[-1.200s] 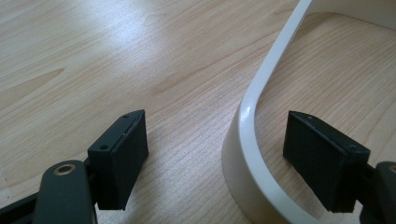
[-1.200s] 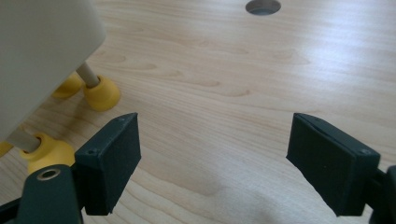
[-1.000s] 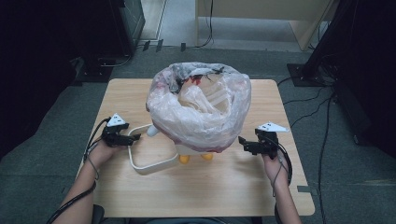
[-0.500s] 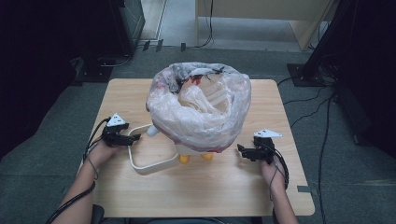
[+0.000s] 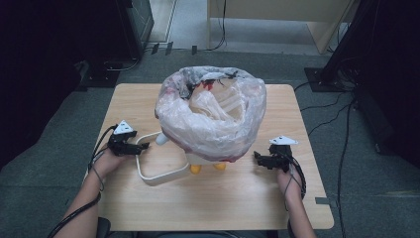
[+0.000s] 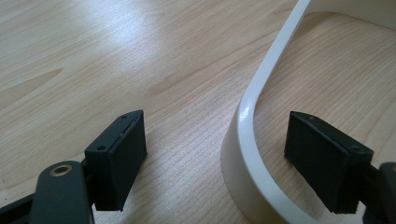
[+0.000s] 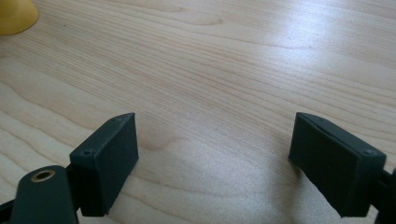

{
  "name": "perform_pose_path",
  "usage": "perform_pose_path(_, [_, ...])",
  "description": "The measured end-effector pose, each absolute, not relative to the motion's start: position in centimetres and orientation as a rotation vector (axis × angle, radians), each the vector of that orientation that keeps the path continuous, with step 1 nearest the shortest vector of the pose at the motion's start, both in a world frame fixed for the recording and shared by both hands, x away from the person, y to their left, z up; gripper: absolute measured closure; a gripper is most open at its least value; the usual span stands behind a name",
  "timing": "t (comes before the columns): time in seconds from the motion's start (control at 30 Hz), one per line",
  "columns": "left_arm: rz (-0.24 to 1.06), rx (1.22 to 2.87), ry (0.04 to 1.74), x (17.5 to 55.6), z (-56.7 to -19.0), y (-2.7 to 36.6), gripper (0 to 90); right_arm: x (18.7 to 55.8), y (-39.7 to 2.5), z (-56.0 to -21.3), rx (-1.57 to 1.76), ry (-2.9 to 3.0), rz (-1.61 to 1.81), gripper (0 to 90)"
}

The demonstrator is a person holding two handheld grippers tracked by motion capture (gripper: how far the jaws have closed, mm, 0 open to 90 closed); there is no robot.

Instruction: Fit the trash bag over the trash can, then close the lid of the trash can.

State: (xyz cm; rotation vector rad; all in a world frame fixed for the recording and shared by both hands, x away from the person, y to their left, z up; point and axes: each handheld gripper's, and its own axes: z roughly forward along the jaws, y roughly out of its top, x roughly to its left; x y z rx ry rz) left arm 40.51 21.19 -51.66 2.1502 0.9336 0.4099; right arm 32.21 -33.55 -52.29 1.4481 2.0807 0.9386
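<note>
A white bin lined with a crumpled translucent bag [image 5: 213,119] stands mid-table on small yellow feet [image 5: 196,169]. A white loop-shaped frame [image 5: 158,177] lies flat on the wood to the bin's left. My left gripper [image 5: 143,147] is open at the frame's left corner. In the left gripper view its jaws straddle the frame's white band [image 6: 243,140] without touching it, left gripper [image 6: 217,128]. My right gripper [image 5: 257,157] is open, low over bare wood right of the bin. In the right gripper view, right gripper [image 7: 215,140], nothing lies between the jaws, and a yellow foot [image 7: 14,14] shows at the far left.
The wooden table [image 5: 223,203] has bare room along its near edge and right side. Dark bits and red stains show on the bag's far rim [image 5: 213,79]. Black equipment [image 5: 376,74] and cables stand on the grey floor around the table.
My right gripper has drawn back toward the person and slightly left, lower on the table. The left gripper and the frame have stayed put.
</note>
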Motion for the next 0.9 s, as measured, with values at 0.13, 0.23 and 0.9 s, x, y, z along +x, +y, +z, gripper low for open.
perform_pose_path(0.13, [0.408,2.143,0.92,40.59,-51.61,21.47,28.3,32.28,-33.56,-52.3,1.447,2.079,0.935,14.6])
perform_pose_path(0.23, [0.409,2.131,0.918,40.62,-51.61,21.62,35.0,32.28,-33.5,-52.3,1.454,2.075,0.932,14.4])
perform_pose_path(0.9, [0.355,2.131,0.843,40.93,-51.53,21.9,75.0,32.29,-33.36,-52.29,1.467,2.064,0.926,14.1])
